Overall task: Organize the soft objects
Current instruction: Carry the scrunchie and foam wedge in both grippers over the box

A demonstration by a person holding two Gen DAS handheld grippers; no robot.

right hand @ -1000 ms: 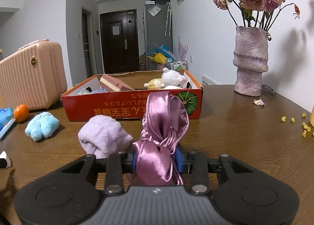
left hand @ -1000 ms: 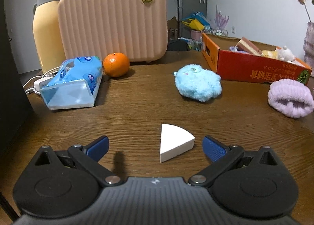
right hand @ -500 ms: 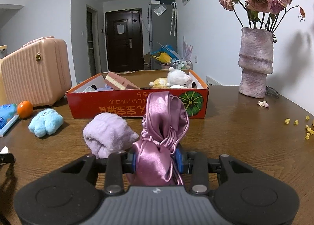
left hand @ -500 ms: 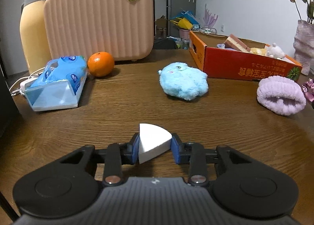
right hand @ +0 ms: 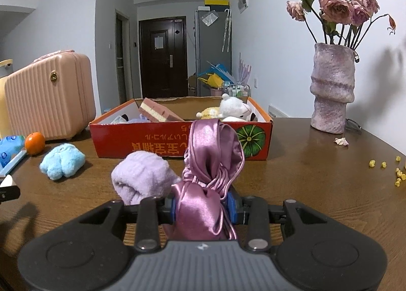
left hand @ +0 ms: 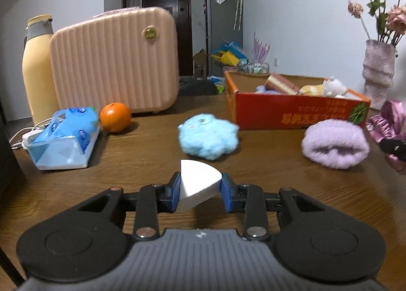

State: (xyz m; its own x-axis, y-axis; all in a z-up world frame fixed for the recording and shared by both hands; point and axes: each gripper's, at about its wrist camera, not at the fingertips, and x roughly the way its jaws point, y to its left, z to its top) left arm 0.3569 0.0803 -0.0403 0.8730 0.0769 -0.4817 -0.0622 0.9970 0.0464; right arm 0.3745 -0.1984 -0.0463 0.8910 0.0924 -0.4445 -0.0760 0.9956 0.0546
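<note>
A white wedge-shaped sponge [left hand: 198, 184] sits clamped in the left gripper [left hand: 200, 192]. A shiny pink satin pouch [right hand: 210, 189] is pinched upright in the right gripper [right hand: 203, 208]. A fluffy blue plush [left hand: 208, 136] and a rolled lilac towel [left hand: 335, 146] lie mid-surface [left hand: 266, 176], before the orange box [left hand: 291, 113] of soft toys.

On the table [left hand: 127, 164], the plush toy [left hand: 208, 136] lies between orange [left hand: 115, 117] and box [left hand: 291, 113].

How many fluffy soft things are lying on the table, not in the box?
2. The blue plush toy lies mid-table near the orange. The lilac fuzzy roll lies in front of the red box. More may hide behind the box or outside the pictures.
</note>
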